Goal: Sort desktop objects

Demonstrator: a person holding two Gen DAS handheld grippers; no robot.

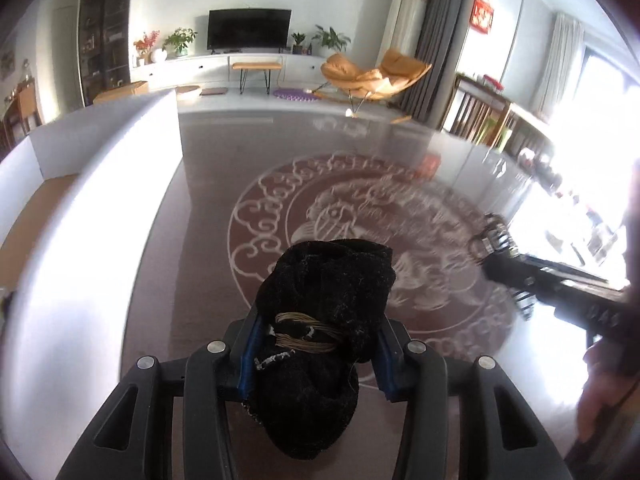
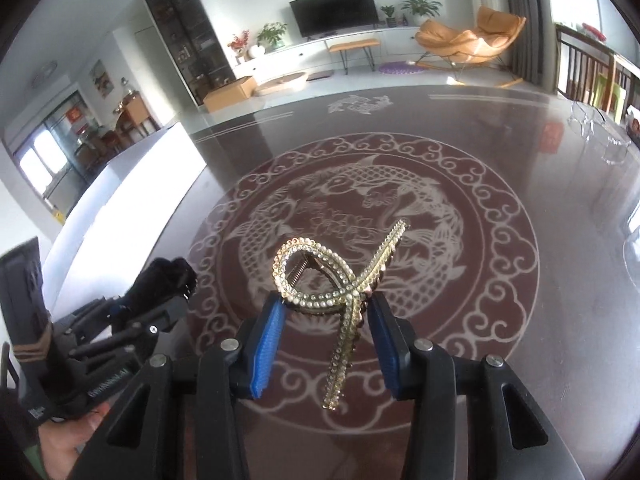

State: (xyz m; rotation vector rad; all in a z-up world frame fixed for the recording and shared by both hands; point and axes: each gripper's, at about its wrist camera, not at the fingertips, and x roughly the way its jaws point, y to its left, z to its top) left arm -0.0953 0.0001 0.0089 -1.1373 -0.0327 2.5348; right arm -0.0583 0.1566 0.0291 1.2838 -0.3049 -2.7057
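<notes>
The left tongs (image 1: 316, 354) pinch a soft black scrunchie (image 1: 320, 320) that squashes and sags. The right tongs (image 2: 326, 330) pinch a stiff, probably brittle rhinestone hair clip (image 2: 340, 280) at its crossing, above the patterned surface (image 2: 500, 200).

**Daylight, glare and a smeared right edge**

Strong daylight pours in from the windows (image 1: 600, 92), blowing out the right side of the left wrist view and washing the white box wall (image 1: 100, 208) pale. The glossy table (image 2: 500, 152) mirrors the room (faint reflections, mostly). Motion blur smears the left view's right side; the right wrist view is sharper. Fisheye bending curves every edge, with dark corners.
</notes>
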